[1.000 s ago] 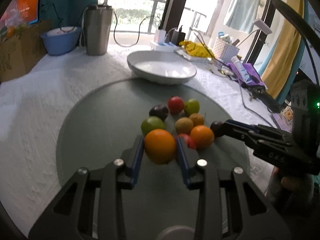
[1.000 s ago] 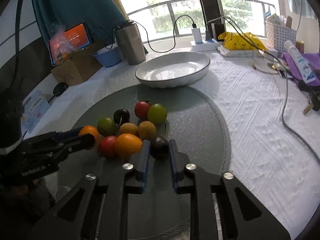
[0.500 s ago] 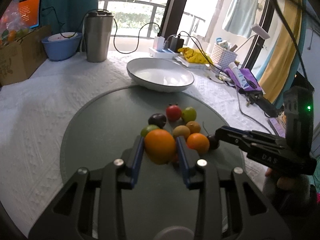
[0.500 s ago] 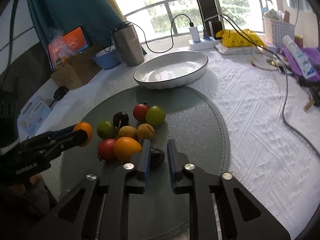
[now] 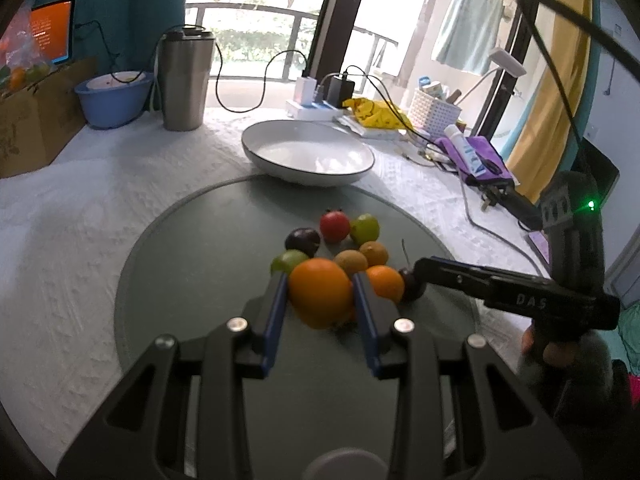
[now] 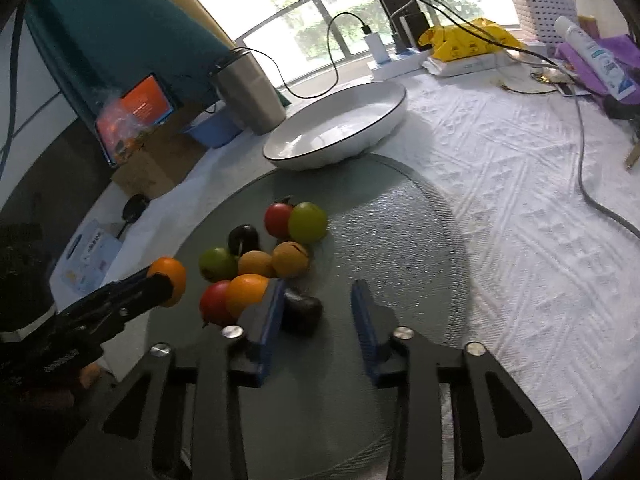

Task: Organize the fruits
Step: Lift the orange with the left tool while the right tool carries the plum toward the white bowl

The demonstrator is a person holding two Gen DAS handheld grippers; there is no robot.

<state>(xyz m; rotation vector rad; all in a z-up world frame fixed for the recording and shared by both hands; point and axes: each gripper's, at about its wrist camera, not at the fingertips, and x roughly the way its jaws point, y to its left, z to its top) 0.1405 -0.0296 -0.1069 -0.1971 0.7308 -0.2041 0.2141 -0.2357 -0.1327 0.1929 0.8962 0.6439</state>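
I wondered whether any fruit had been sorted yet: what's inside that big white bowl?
The white bowl shows only its bare, glossy inside, with no fruit in it. The near rim hides a strip of the bottom in both views. The fruits sit on the grey mat.

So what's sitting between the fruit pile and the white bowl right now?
Nothing: in the right wrist view only bare grey mat lies between the nearest fruits, the red one and the green one, and the white bowl.

ten fruits (image 6: 294,258), one white bowl (image 6: 394,112), one steel tumbler (image 6: 250,92)
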